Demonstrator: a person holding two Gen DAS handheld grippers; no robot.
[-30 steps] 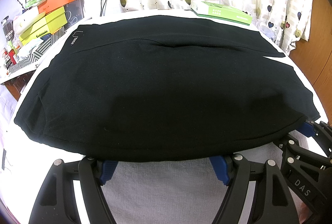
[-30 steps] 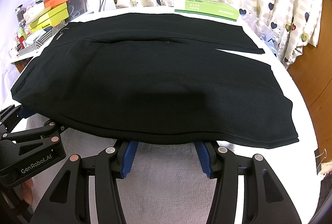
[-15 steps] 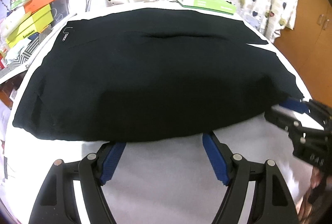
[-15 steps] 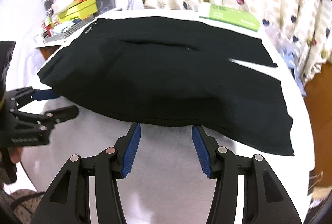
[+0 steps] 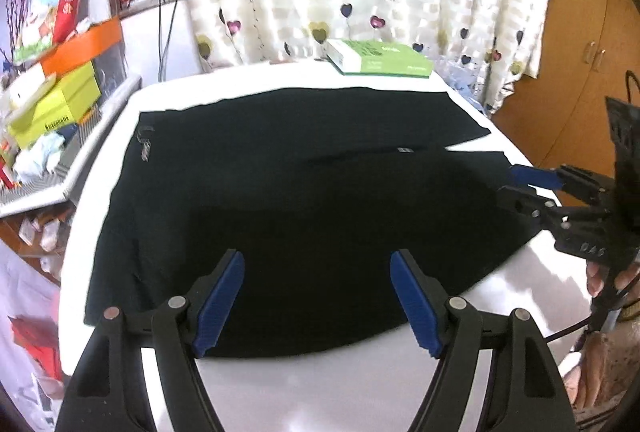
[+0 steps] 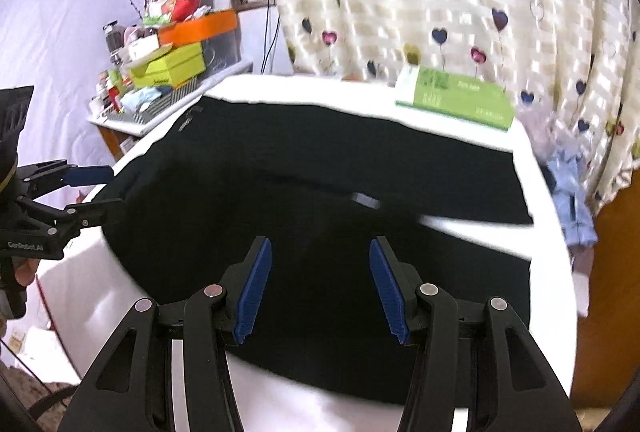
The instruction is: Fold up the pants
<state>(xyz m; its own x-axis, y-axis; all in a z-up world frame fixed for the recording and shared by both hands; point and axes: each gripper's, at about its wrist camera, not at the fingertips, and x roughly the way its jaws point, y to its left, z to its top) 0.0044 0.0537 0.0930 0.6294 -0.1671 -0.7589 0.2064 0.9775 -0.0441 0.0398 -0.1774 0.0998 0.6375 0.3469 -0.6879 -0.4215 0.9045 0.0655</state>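
Across frame centre: black pants (image 5: pixel 304 200) flat on white table (image 5: pixel 360 384) | left gripper (image 5: pixel 316 296) wide open, empty | right gripper (image 6: pixel 320 284) wide open, empty

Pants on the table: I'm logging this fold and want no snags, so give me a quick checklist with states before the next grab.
1. Left gripper open and empty: ok.
2. Right gripper open and empty: ok.
3. Pants lying flat on the table: ok.
4. Far layer lined up with the near one at the right end: not ok, a white gap shows.
5. Green box clear of the cloth: ok.
6. Creases in the black cloth: cannot tell.
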